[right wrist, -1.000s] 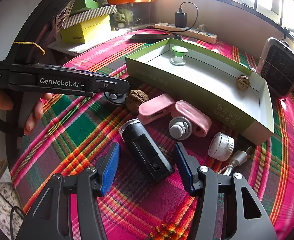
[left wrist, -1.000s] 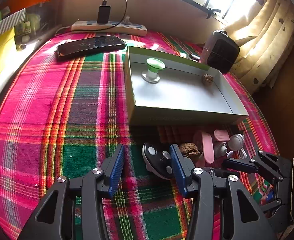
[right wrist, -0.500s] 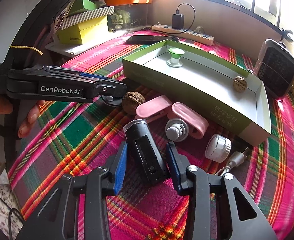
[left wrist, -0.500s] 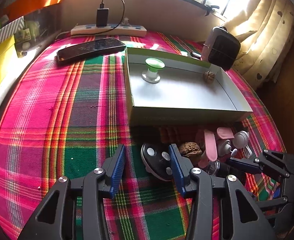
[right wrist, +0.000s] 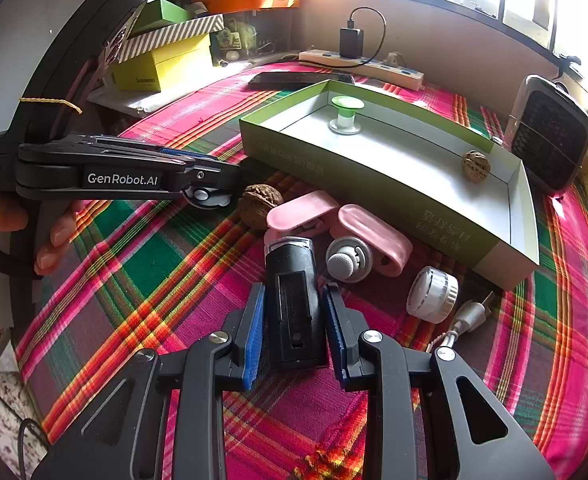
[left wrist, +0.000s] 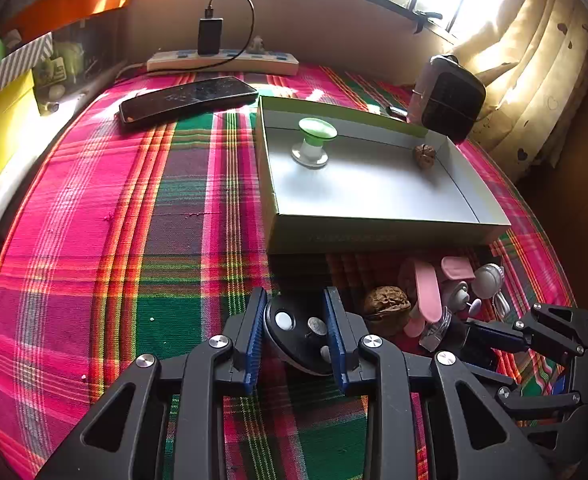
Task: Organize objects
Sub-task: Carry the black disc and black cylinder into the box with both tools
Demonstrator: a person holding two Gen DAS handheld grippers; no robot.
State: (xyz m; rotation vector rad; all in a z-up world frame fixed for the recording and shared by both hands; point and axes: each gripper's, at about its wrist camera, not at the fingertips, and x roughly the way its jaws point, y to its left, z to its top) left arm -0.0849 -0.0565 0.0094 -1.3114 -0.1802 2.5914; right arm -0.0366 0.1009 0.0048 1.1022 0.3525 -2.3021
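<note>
Plaid cloth [left wrist: 94,240] carries my green-walled box [right wrist: 373,184] at twelve o'clock. Right gripper [right wrist: 294,320], jaws just closing, clamps the black rectangular device [right wrist: 292,300]. Left gripper [left wrist: 295,328], likewise closing, pinches the black round disc [left wrist: 297,332]; walnut [left wrist: 385,304] at two o'clock.

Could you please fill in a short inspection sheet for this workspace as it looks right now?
Surface: plaid cloth.
Job's things: green box holds a green-topped knob and a walnut; second walnut, pink clips, white dial lie outside.
Clutter: phone, small heater.
Grippers: left gripper just closed on a black round device; right gripper on a black block.
Cables: charger lead at power strip.
Surroundings: window, stacked boxes.
</note>
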